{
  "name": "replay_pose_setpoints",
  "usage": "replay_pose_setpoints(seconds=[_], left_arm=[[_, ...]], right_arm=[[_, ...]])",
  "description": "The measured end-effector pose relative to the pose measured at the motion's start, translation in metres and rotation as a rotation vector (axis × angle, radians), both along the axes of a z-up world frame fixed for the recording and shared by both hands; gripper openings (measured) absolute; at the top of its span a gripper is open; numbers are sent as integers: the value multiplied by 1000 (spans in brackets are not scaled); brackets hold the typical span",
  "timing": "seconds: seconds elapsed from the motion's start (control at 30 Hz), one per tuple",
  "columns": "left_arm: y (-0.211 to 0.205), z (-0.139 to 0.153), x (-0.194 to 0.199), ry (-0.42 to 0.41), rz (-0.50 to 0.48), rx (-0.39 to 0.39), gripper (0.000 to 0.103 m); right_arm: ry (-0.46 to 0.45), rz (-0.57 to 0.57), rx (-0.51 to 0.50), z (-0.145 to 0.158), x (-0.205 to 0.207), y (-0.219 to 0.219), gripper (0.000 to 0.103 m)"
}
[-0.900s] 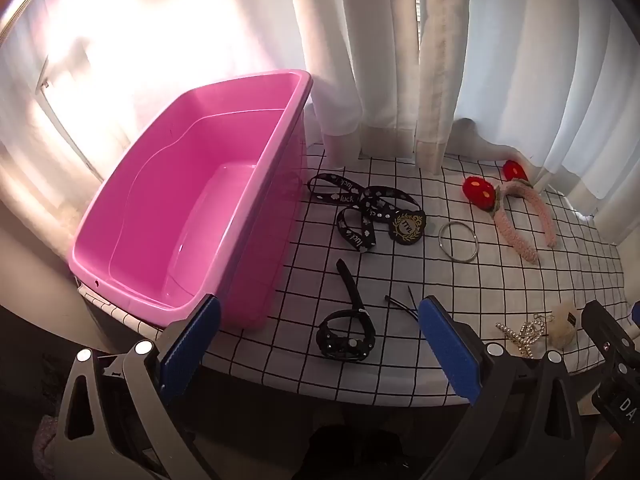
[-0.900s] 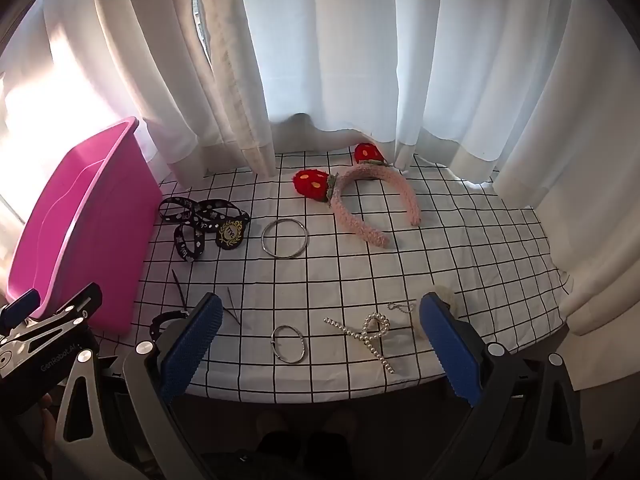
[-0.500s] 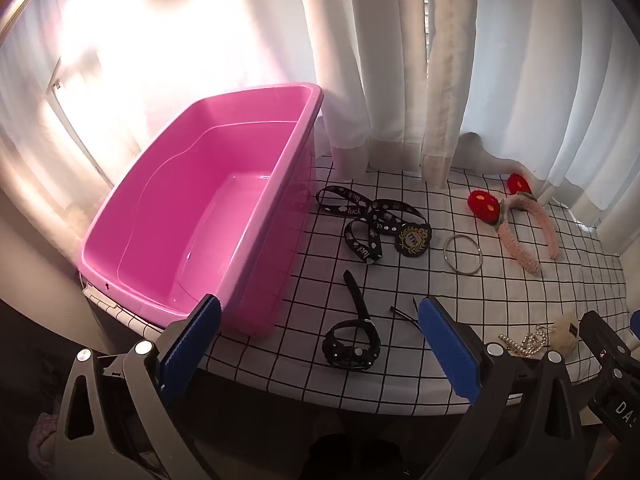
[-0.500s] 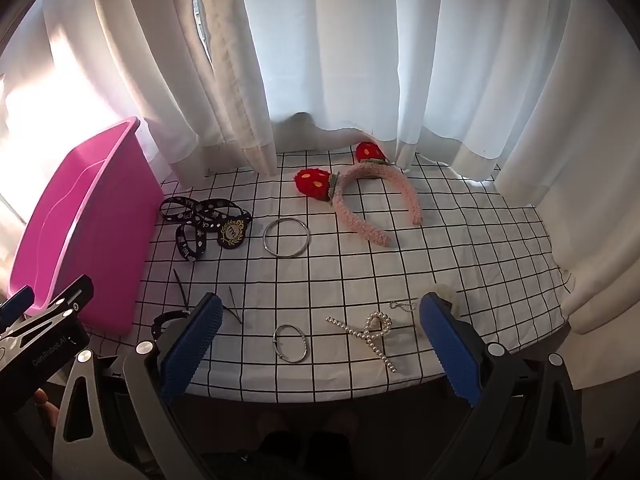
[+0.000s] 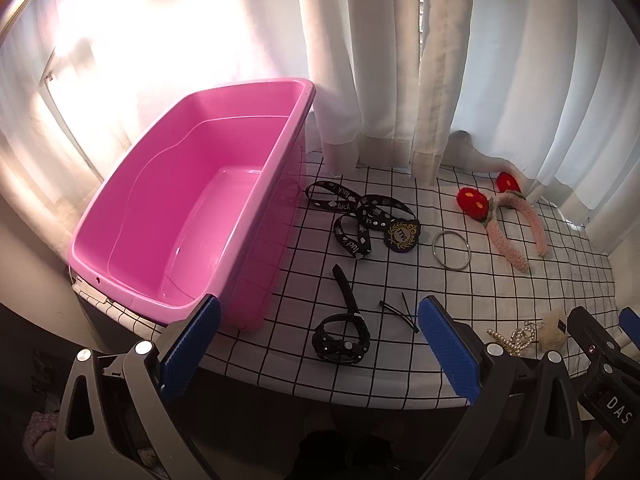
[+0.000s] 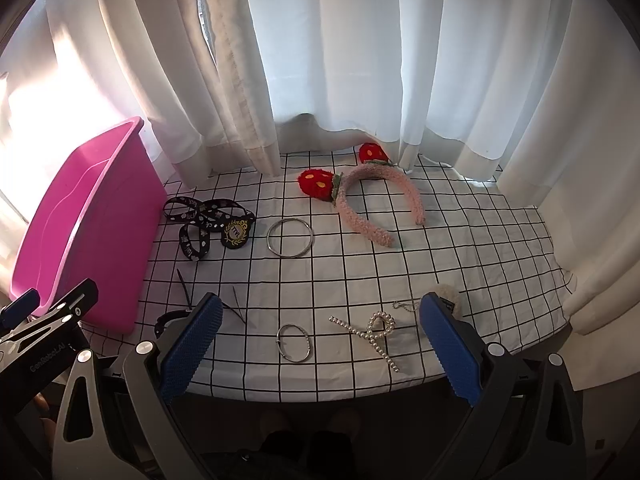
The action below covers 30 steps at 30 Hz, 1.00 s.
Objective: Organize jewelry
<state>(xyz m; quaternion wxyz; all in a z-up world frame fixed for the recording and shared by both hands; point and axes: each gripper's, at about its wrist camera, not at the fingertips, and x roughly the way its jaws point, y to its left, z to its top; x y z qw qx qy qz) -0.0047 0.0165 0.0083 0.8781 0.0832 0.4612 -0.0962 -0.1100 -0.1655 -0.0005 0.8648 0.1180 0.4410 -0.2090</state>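
Note:
An empty pink tub stands at the table's left end. On the checked cloth lie a black lanyard, a large metal ring, a pink strawberry headband, a black bracelet with strap, black hairpins, a small metal bangle, a pearl clip and a cream pompom. My left gripper hangs open above the near edge, over the bracelet. My right gripper is open above the bangle and pearl clip. Neither holds anything.
White curtains hang close behind the table and wrap its right side. The table's near edge curves just ahead of both grippers. The left gripper's body shows at the right wrist view's lower left.
The left wrist view has shifted: the tub and jewelry sit lower and further right than before. The right gripper has barely moved. Both stayed open.

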Motion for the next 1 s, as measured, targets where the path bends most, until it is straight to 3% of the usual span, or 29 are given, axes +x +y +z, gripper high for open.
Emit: replay_pose_setpoints(seconds=[1.0], left_arm=[[-5,1,-6,-19,11,48,97]], right_arm=[[-2,6,13,2,-1,0,94]])
